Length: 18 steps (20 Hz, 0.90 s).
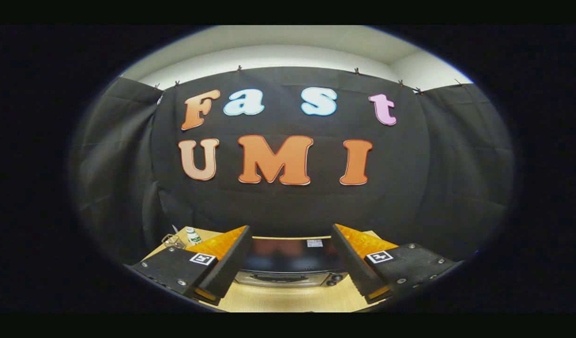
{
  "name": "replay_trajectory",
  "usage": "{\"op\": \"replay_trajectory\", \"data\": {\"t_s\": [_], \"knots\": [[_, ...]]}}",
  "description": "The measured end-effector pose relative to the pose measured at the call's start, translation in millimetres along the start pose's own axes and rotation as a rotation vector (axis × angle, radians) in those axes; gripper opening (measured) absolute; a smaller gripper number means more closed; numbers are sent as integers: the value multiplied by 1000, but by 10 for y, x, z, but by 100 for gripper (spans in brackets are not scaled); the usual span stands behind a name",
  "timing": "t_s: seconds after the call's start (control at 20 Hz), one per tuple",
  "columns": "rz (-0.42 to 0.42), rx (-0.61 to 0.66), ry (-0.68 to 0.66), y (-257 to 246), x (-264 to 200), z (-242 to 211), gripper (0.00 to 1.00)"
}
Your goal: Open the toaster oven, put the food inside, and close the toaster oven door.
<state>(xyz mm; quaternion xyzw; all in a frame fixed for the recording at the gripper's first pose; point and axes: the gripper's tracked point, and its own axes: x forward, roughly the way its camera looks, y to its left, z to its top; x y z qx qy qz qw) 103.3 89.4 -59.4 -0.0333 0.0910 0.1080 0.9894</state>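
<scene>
The toaster oven [288,263] stands on a light wooden table [288,298], seen from above and in front between my two fingers. Its dark top and the silver front strip with two small knobs [334,279] show; the door looks closed, though most of the front is hidden below. My gripper [290,241] hangs above and short of the oven, open wide, with nothing between its fingers [231,258].
A small bottle with a green label [192,235] and a clear glass [173,241] stand at the table's far left corner, beyond the left finger. Black cloth walls close the booth behind and on both sides.
</scene>
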Motion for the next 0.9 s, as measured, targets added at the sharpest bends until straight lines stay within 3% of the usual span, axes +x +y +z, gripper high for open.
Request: {"op": "replay_trajectory", "data": {"t_s": [0.25, 0.9], "knots": [[9, -15, -35, 47, -82, 255, 100], [45, -2, -25, 210, -5, 182, 100]]}}
